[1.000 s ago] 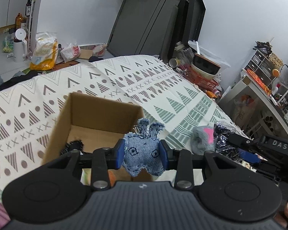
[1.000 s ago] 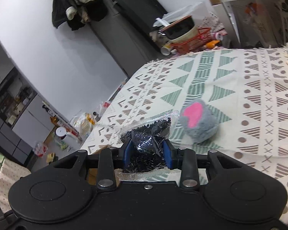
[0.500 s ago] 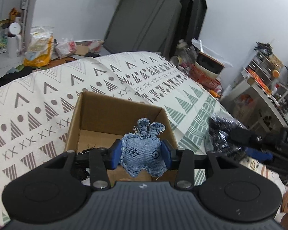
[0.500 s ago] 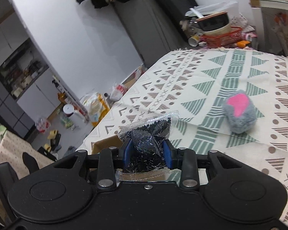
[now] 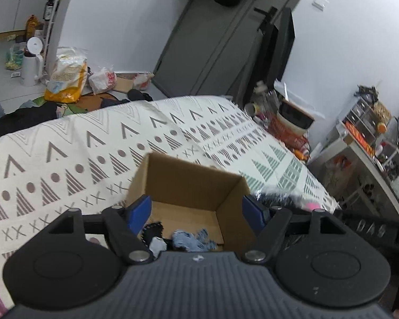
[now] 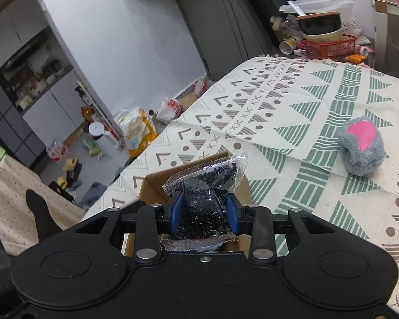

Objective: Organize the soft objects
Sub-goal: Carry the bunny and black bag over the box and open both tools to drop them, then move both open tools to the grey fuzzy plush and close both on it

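My left gripper (image 5: pixel 196 212) stands open over a brown cardboard box (image 5: pixel 188 180) on the patterned blanket. The blue denim toy (image 5: pixel 192 240) lies on the box floor beside a dark item (image 5: pixel 153 232). My right gripper (image 6: pixel 204 212) is shut on a clear bag of black beads (image 6: pixel 206 186), held just above the near edge of the same box (image 6: pixel 157 186). A grey plush with a pink heart (image 6: pixel 361 145) lies on the blanket to the right, apart from both grippers. In the left wrist view the right gripper's arm (image 5: pixel 367 230) shows blurred at the right.
The blanket (image 5: pixel 66 154) covers a bed with free room around the box. Beyond its far edge stand a red basket with bowls (image 6: pixel 324 42), a shelf unit (image 5: pixel 372 138) and floor clutter with a yellow bag (image 5: pixel 66 79).
My left gripper opened and the denim toy dropped into the box. My right gripper carried the bead bag left, from beside the grey plush to the box's edge.
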The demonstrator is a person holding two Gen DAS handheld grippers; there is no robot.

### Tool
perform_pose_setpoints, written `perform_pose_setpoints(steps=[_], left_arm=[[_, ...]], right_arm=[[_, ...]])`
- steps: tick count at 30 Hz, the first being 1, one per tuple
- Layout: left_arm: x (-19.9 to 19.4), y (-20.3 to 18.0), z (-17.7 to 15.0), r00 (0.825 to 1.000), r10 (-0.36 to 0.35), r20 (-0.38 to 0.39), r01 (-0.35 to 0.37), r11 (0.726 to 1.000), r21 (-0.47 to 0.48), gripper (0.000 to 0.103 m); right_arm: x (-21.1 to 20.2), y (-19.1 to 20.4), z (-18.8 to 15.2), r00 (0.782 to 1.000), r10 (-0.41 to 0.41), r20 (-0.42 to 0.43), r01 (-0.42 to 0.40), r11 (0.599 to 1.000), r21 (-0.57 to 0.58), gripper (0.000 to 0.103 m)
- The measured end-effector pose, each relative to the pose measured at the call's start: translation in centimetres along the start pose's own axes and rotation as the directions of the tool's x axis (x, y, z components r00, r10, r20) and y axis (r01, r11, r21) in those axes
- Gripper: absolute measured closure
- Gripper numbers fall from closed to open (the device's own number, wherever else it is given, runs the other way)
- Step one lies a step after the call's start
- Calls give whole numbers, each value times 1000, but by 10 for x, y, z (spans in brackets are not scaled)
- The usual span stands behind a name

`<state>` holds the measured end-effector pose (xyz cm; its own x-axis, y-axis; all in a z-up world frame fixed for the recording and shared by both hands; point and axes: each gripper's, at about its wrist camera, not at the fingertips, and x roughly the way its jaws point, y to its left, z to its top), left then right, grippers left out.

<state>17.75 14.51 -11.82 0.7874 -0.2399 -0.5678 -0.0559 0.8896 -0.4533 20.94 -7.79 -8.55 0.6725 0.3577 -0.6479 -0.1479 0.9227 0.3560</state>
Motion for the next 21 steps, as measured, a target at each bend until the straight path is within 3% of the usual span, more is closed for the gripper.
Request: perform_pose_setpoints(steps=[4,6,9,13,15,21], left_arm=[[-6,8,3,1000,14,14,-13,1000,-13,29],[-8,10,3,1000,18,16,-17,1000,-18,29],[-8,10,1,1000,20,13,-20,1000,-16,29],[-8,4,-1,999,42,4,-42,999,1,29],[-9,-1,-2,999,39,11,-40,999,14,29],[-11,-16,-7,999,45,23,-46,998,53,22]], right_arm=[[4,9,-7,999,-18,-40,17,999,-28,64],[2,11,-9,998,-27,-48,25,999,-43,47],[-9,8,-9,999,-53,-13,52,997,-53,33],[-21,-4,-3,997,-75,5,75,996,-45,27],[-28,-14,-1,995,-98,21,98,995,-33,19],[-45,-46,2,989,-138,45,139,990,-7,19]])
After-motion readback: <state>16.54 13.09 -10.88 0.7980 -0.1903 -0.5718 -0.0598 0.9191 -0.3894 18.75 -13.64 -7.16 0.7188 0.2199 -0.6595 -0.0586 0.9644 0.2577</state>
